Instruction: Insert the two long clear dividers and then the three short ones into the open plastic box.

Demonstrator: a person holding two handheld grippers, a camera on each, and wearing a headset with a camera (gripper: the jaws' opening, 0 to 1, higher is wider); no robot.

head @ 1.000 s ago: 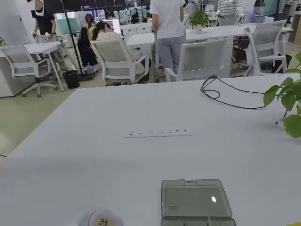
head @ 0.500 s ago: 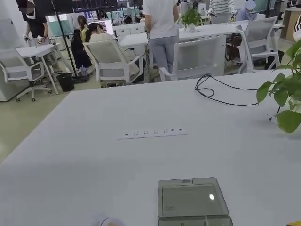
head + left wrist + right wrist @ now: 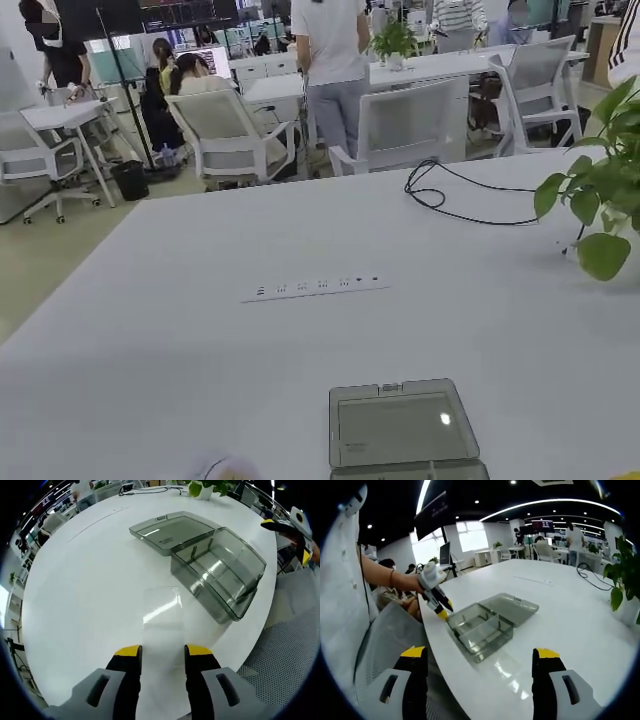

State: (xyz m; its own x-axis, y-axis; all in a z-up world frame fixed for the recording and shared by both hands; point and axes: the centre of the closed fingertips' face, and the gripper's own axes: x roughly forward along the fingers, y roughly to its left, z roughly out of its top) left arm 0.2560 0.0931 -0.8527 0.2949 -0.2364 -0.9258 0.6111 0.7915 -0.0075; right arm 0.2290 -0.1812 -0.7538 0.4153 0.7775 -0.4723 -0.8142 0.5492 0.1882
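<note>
- Pinching a clear divider (image 3: 161, 607) by its side edges in the left gripper (image 3: 164, 651), just short of the open plastic box (image 3: 220, 580).
- Holding the right gripper (image 3: 481, 654) on the box's near side, jaws spread wide on nothing.
- Beyond, on the white table (image 3: 200, 330): the lid (image 3: 395, 425), lying flat.
- Farther off: a power strip (image 3: 315, 287) at centre, a black cable (image 3: 450, 195) and leafy plant (image 3: 595, 200) to the right.
</note>
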